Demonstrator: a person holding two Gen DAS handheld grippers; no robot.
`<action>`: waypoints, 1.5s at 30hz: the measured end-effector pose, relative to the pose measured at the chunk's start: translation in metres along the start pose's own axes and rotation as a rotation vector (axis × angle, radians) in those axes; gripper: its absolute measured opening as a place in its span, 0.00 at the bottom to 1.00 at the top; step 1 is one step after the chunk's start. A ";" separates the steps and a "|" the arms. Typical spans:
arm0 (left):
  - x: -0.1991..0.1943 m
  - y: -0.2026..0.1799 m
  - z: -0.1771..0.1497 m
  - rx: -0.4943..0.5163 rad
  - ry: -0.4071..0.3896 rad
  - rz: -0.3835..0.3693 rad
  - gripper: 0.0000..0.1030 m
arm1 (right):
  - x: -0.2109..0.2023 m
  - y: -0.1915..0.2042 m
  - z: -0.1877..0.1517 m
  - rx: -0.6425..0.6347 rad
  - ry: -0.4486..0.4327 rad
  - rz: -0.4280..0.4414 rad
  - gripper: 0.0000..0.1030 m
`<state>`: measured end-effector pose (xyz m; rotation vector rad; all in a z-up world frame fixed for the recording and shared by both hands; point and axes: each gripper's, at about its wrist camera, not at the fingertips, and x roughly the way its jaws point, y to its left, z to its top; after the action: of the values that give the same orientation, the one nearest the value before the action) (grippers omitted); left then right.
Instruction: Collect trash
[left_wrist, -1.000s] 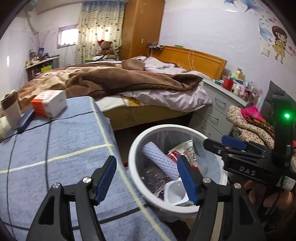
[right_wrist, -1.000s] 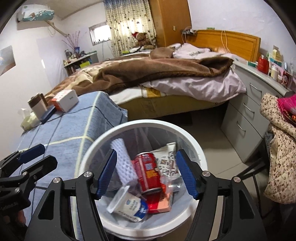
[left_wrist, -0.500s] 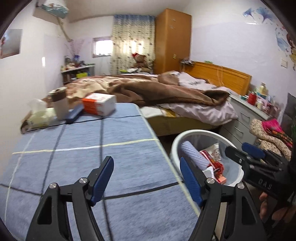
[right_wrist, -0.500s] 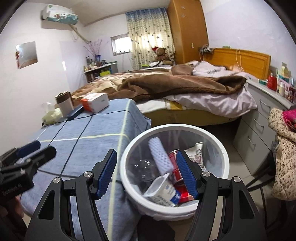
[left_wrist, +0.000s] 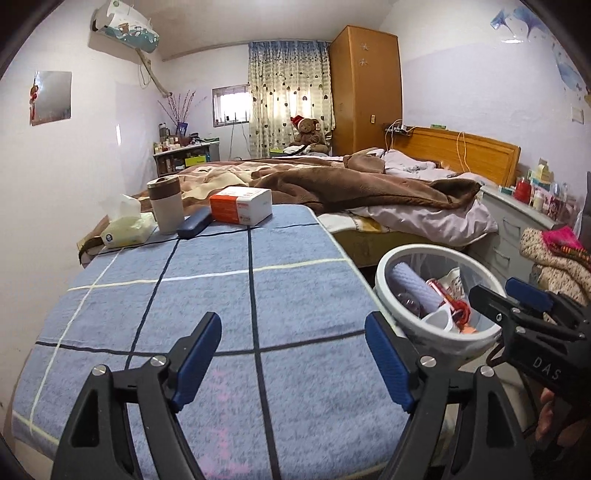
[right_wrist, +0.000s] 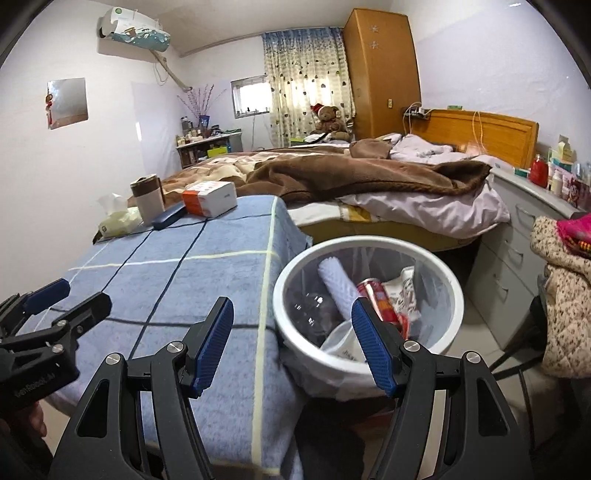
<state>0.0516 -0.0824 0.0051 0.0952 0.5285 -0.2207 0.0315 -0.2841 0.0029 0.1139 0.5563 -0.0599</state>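
Observation:
A white trash bin (right_wrist: 448, 280) stands beside the table, holding a foam sleeve (right_wrist: 338, 282), a red can (right_wrist: 378, 299), wrappers and a white cup (right_wrist: 341, 341). It also shows in the left wrist view (left_wrist: 391, 266). My left gripper (left_wrist: 293, 354) is open and empty above the blue checked tablecloth (left_wrist: 207, 295). My right gripper (right_wrist: 291, 343) is open and empty, over the table edge and the bin's near rim. Each gripper shows in the other's view: the right one (left_wrist: 517, 302) and the left one (right_wrist: 55, 299).
At the table's far end stand an orange-white box (left_wrist: 242, 205), a dark case (left_wrist: 194, 223), a cup (left_wrist: 165, 208) and a tissue pack (left_wrist: 127, 227). A bed (left_wrist: 369, 184) lies behind, grey drawers (right_wrist: 517, 251) and clothes (right_wrist: 565, 280) at the right.
Both grippers have pulled back and up from the bin, towards the table. The left gripper's view has swung from the bin to the tablecloth. Both stay open and empty.

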 end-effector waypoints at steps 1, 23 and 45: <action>-0.001 0.000 -0.002 -0.005 0.000 0.011 0.79 | -0.001 0.003 -0.001 -0.006 -0.003 -0.006 0.66; -0.014 0.009 -0.011 -0.036 -0.034 0.049 0.79 | -0.009 0.014 -0.008 -0.003 -0.020 -0.009 0.66; -0.016 0.014 -0.009 -0.054 -0.033 0.062 0.79 | -0.012 0.022 -0.005 -0.008 -0.013 -0.011 0.66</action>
<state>0.0371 -0.0645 0.0059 0.0554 0.4980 -0.1476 0.0204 -0.2617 0.0067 0.1027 0.5445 -0.0688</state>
